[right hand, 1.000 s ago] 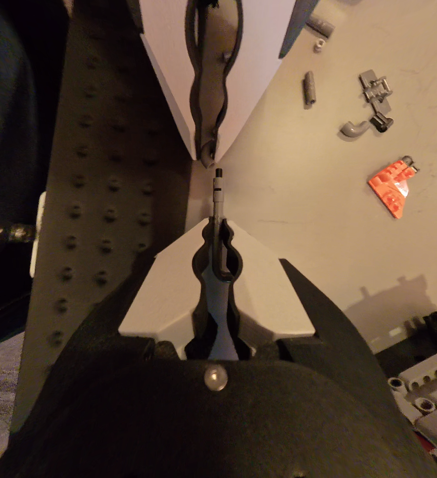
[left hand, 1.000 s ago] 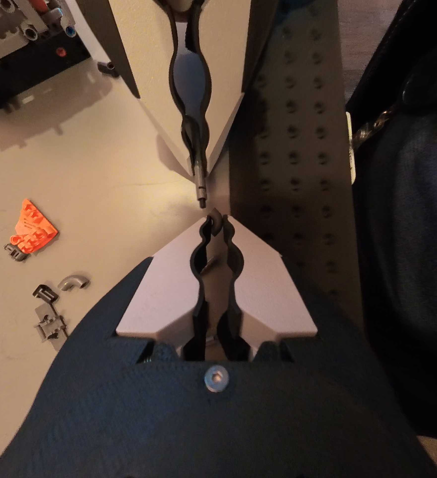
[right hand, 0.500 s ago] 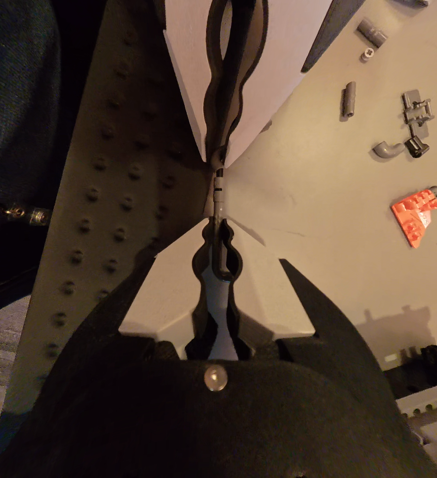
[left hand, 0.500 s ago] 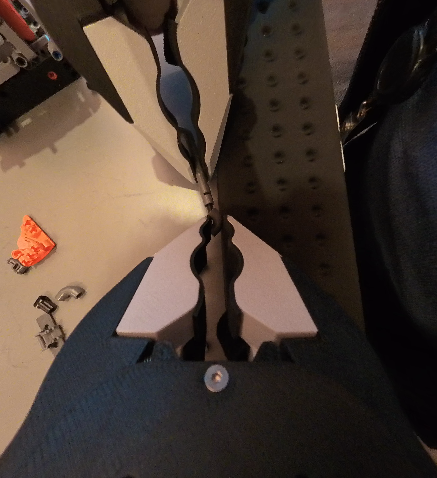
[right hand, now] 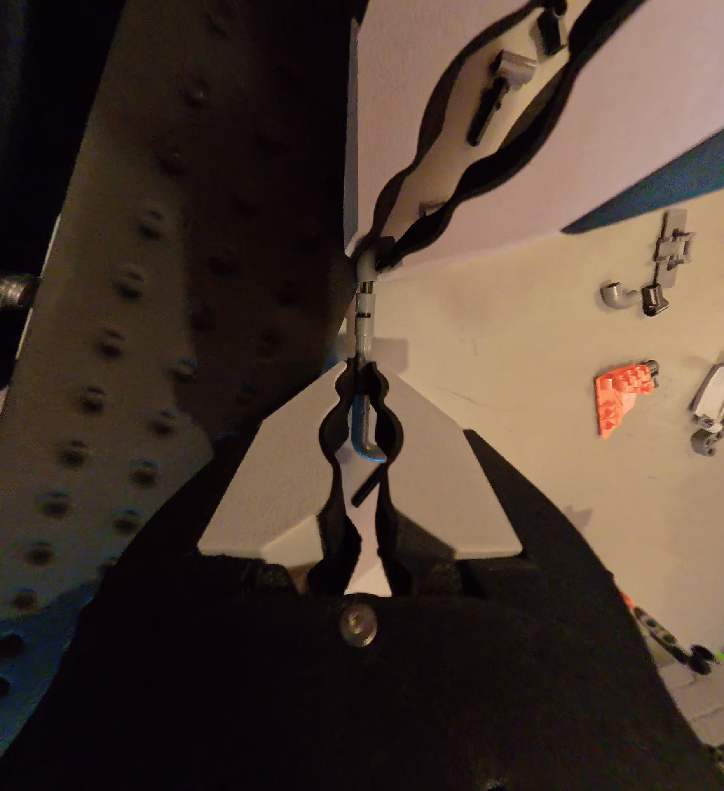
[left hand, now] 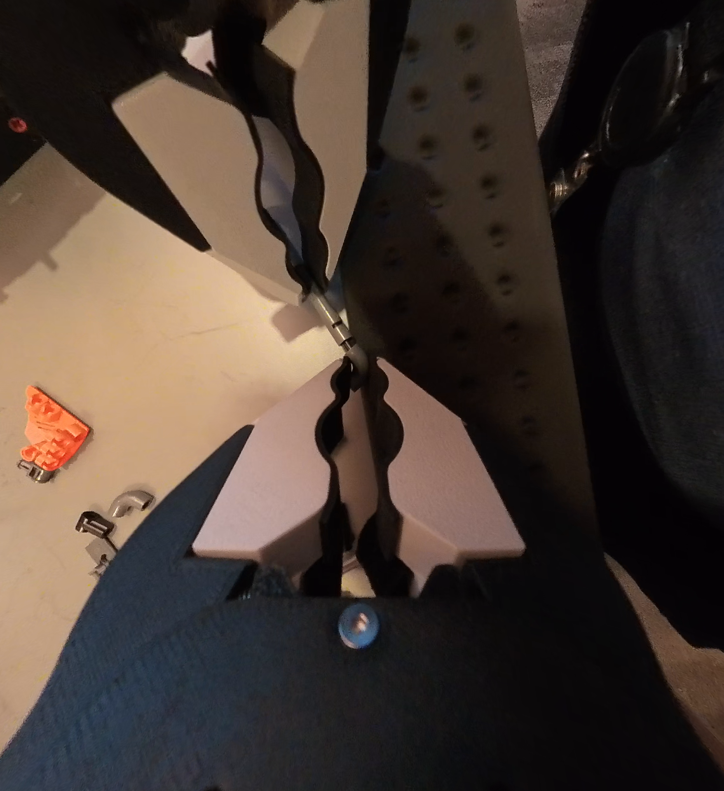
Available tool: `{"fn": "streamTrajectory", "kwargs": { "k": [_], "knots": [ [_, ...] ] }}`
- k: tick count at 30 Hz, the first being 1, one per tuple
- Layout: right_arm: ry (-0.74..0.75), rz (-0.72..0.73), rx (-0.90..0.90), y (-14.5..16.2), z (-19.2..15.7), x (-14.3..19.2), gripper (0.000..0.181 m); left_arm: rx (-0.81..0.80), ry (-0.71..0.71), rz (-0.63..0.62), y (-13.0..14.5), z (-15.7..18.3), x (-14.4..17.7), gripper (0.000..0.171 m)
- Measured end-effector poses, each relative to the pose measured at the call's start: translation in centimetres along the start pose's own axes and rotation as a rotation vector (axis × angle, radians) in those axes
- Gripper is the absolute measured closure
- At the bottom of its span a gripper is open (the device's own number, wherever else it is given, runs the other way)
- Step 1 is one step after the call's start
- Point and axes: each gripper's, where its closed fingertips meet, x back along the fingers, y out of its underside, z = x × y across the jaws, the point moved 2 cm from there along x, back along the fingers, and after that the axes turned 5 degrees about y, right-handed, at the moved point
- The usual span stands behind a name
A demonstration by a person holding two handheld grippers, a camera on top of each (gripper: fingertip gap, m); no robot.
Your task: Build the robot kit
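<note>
Left wrist view, nearest first: the left gripper (left hand: 358,372) has its fingers pressed together on a small grey elbow piece (left hand: 359,358) pinched at their very tips. Touching that elbow from beyond is a thin grey pin (left hand: 331,314), which slants up into the tips of the right gripper (left hand: 313,282). Off to the left on the pale table (left hand: 137,342) lie an orange wedge piece (left hand: 54,428), a loose grey elbow (left hand: 131,501) and a small black clip (left hand: 94,523). To the right runs a studded grey plate (left hand: 471,214), with dark cloth (left hand: 672,342) beyond it.

From the right wrist view, the right gripper (right hand: 362,368) has its fingers closed on the pin (right hand: 363,316), whose bent grey tail (right hand: 366,432) sits in the hollow between the pads. The pin's far end meets the elbow piece (right hand: 366,263) held by the left gripper (right hand: 377,252). The two parts are touching end to end; how deep one sits in the other I cannot tell. Farther right on the table are the orange wedge (right hand: 619,394), a white arched piece (right hand: 719,394), the loose elbow (right hand: 617,295) and a grey bracket (right hand: 672,248). No readable writing or brand shows on anything.
</note>
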Motion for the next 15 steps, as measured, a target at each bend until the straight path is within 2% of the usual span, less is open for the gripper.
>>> {"fn": "streamTrajectory", "kwargs": {
  "k": [15],
  "knots": [
    [0.05, -0.074, 0.089, -0.05, 0.11, -0.03, 0.18, 0.01, 0.066, -0.051, -0.09, 0.07, -0.19, 0.167]
  ]
}}
